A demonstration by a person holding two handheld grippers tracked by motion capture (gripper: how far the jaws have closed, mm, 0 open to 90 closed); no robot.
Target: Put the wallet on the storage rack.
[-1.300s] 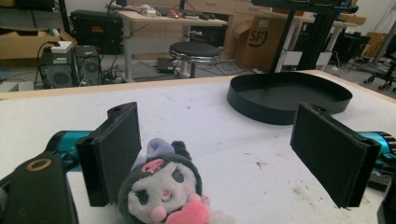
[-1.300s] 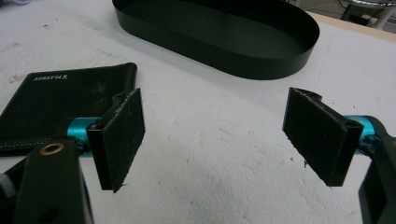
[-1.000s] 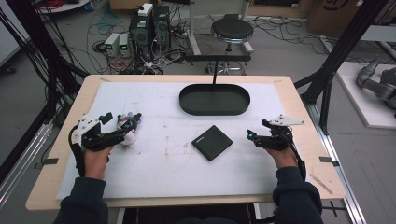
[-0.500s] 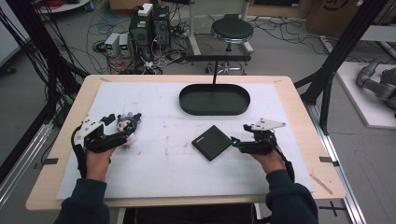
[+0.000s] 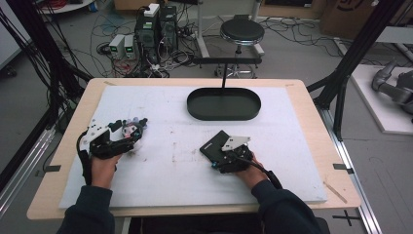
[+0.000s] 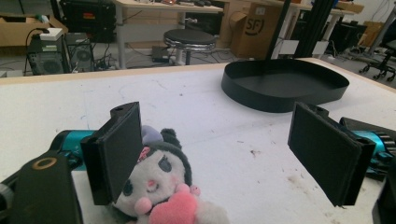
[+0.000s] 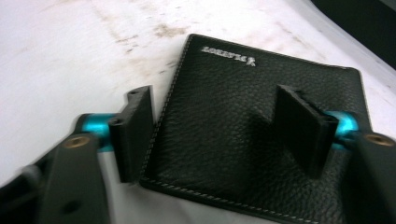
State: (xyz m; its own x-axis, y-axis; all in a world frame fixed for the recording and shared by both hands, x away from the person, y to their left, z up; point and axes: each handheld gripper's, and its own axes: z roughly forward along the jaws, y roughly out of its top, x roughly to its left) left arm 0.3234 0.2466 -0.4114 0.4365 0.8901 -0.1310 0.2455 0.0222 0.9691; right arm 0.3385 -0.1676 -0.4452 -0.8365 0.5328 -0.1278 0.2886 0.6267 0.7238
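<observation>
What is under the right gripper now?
The black wallet lies flat on the white mat beneath the open right gripper, one of the fingers over its leather. Whatever lies beneath the wallet is covered.

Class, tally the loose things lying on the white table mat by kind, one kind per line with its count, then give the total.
Plush toy: 1
Black leather wallet: 1
Black oval tray: 1
Total: 3
</observation>
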